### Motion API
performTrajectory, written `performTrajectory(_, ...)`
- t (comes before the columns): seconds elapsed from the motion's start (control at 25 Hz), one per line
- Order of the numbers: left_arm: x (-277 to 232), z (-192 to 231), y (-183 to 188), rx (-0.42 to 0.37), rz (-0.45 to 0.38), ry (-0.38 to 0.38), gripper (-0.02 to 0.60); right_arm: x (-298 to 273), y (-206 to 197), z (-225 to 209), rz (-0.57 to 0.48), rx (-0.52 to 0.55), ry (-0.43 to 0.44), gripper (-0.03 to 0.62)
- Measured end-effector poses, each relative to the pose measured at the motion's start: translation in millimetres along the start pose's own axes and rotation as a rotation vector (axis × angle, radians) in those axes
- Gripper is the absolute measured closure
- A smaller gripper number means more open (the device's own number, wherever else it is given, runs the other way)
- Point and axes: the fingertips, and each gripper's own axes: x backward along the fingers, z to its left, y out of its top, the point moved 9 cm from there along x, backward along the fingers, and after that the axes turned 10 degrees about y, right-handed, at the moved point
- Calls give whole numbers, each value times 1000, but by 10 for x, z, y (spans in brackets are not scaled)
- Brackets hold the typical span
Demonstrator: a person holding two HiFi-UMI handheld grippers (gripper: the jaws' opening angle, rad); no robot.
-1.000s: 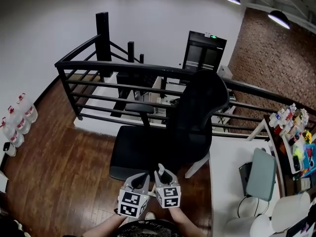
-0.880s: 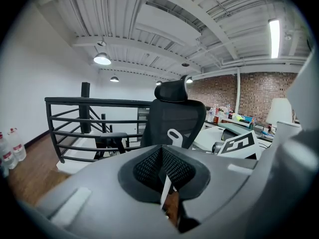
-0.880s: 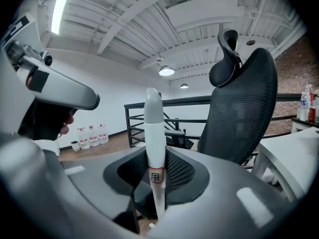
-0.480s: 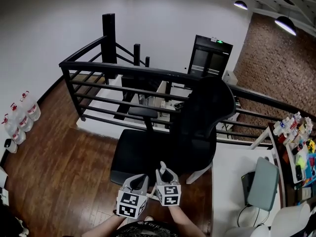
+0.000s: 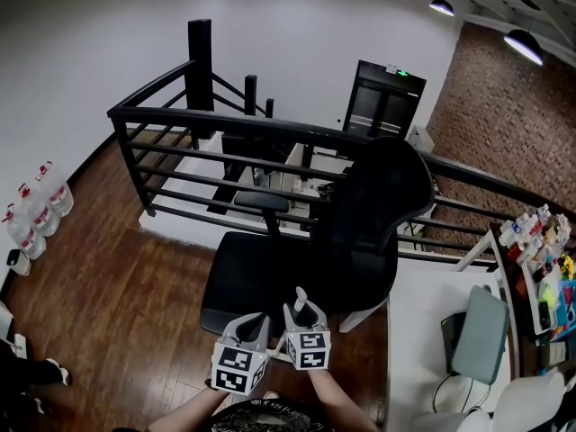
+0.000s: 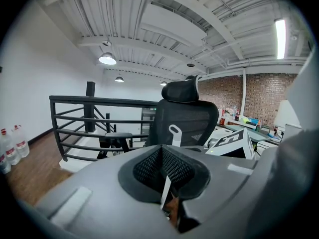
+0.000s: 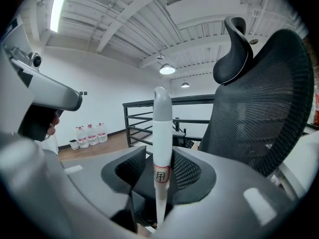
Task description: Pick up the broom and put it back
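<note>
The broom's white handle (image 7: 160, 133) stands upright between the jaws of my right gripper (image 7: 158, 159), which are opening. A gap shows between the left pad and the handle, which lies close along the right pad. In the head view the handle's tip (image 5: 300, 295) sticks up just above the right gripper (image 5: 303, 311), close to my body. The rest of the broom is hidden. My left gripper (image 5: 255, 320) sits beside it on the left, its jaws drawn together to a narrow seam. In the left gripper view (image 6: 162, 153) the handle's tip (image 6: 174, 133) with its hanging hole shows beyond.
A black mesh office chair (image 5: 360, 214) stands right in front of both grippers. Behind it runs a black railing (image 5: 225, 120) round a stairwell. Water bottles (image 5: 36, 205) line the left wall. A white desk (image 5: 423, 331) with clutter is at the right. A person's feet (image 5: 36, 369) show at bottom left.
Both grippers stay in much the same place before the chair. The head view has drifted slightly, and a person's feet have come into view at the bottom left.
</note>
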Motion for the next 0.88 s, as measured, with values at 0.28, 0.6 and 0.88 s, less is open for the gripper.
performTrajectory(0.28,24,20,-12,-4,11,-8,577,14,-30,-32,19,-17,-22,413)
performTrajectory(0.6,93,46,0,-5,8,-12,577,90,-14,-10,20,-17,-45,407)
performTrajectory(0.88,240,31,22,-3,-2,-26,577,302,134,163,4,-24,-59,407)
